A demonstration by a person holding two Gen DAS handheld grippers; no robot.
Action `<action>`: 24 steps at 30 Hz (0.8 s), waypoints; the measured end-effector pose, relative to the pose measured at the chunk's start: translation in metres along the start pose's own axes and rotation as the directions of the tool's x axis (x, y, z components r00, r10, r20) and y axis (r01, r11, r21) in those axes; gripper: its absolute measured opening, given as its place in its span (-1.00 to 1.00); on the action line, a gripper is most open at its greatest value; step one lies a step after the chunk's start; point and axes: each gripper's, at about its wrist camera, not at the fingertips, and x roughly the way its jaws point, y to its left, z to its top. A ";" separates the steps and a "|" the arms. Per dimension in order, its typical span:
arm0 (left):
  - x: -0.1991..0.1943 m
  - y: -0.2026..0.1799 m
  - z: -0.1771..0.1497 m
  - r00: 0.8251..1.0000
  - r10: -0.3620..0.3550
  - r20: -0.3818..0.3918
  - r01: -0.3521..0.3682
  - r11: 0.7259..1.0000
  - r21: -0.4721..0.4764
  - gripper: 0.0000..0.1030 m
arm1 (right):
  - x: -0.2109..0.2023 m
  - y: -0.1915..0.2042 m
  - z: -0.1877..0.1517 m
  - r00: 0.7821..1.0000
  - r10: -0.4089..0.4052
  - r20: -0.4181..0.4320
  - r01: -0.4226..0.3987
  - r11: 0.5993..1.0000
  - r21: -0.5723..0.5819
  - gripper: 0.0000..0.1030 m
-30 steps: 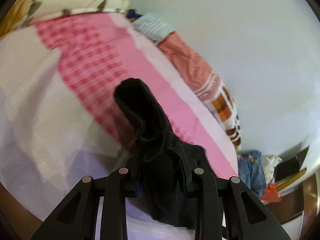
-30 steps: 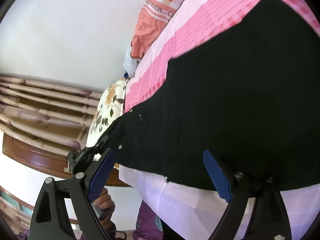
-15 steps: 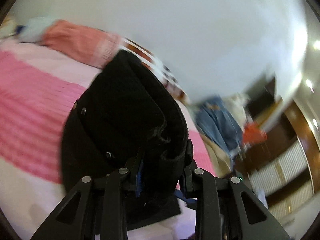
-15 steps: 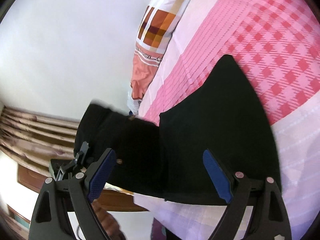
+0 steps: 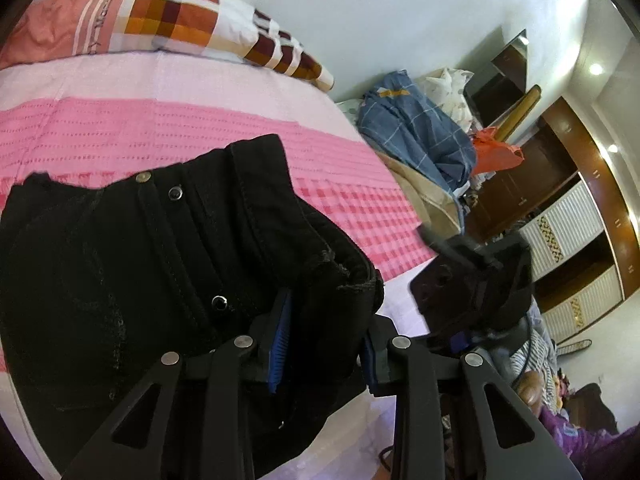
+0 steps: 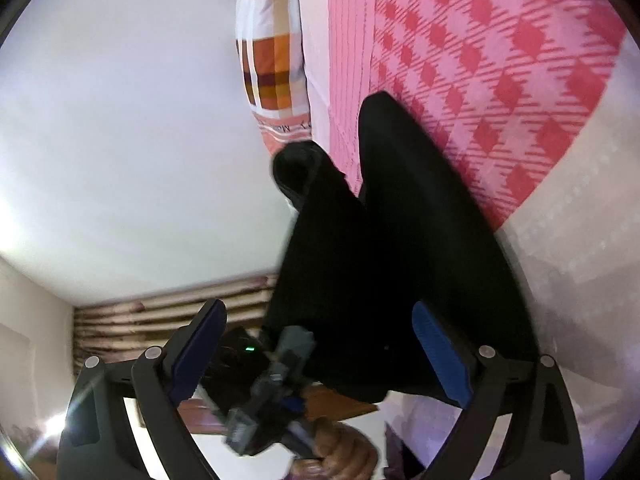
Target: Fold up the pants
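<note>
The bed (image 5: 200,92) under its pink checked cover carries the black pants (image 5: 120,264), lying partly doubled near the bed's near edge, long axis running from that edge towards the patchwork pillow (image 5: 180,20) on the far side. The left tongs (image 5: 324,344) pinch the waistband end, jaws just easing, denim between the blue pads. The right tongs (image 6: 320,352) are spreading wider with nothing gripped, the pants ahead of them. The cover beyond lies bare; a clothes heap (image 5: 416,136) sits past the bed's end.
</note>
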 end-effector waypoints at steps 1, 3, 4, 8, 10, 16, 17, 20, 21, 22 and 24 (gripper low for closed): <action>-0.002 -0.003 0.001 1.000 0.001 0.003 -0.001 1.000 0.011 -0.39 | -0.001 -0.001 0.000 1.000 0.004 -0.001 -0.004 1.000 0.001 0.83; -0.004 -0.008 0.000 1.000 -0.002 0.003 0.002 1.000 0.026 -0.39 | -0.001 -0.002 0.002 1.000 0.023 0.003 -0.023 1.000 0.018 0.83; -0.003 -0.008 -0.001 1.000 -0.003 -0.002 0.003 0.999 0.034 -0.39 | 0.000 -0.002 0.003 1.000 0.027 0.005 -0.027 0.999 0.022 0.83; 0.008 -0.022 -0.008 0.999 0.012 -0.030 -0.008 0.995 0.100 -0.39 | -0.002 0.001 0.005 1.000 0.028 0.008 -0.028 0.999 0.019 0.83; 0.014 -0.029 -0.011 0.999 0.030 -0.040 -0.024 0.990 0.142 -0.39 | -0.001 0.004 0.007 1.000 0.028 0.011 -0.029 1.000 0.007 0.83; 0.035 -0.040 -0.014 0.994 0.075 -0.079 -0.055 0.971 0.231 -0.29 | -0.003 0.012 0.008 0.999 -0.030 0.019 0.031 0.998 -0.047 0.85; 0.037 -0.045 -0.017 0.993 0.087 -0.077 -0.063 0.960 0.273 -0.23 | -0.003 0.011 0.008 0.999 -0.040 0.021 0.041 0.998 -0.053 0.85; 0.043 -0.062 -0.025 0.989 0.104 -0.100 -0.063 0.934 0.353 0.02 | -0.002 0.005 0.009 0.997 -0.081 0.014 0.082 0.995 -0.052 0.85; 0.040 -0.067 -0.027 0.991 0.088 -0.101 -0.045 0.929 0.366 0.02 | -0.003 0.001 0.010 0.997 -0.079 0.014 0.079 0.996 -0.043 0.85; 0.034 -0.073 -0.031 0.994 0.071 -0.086 -0.032 0.920 0.390 0.07 | -0.004 -0.001 0.010 0.997 -0.079 0.013 0.080 0.996 -0.041 0.85; 0.019 -0.081 -0.032 0.997 0.068 -0.042 -0.044 0.906 0.421 0.22 | -0.005 -0.001 0.010 0.995 -0.095 0.009 0.096 0.994 -0.049 0.85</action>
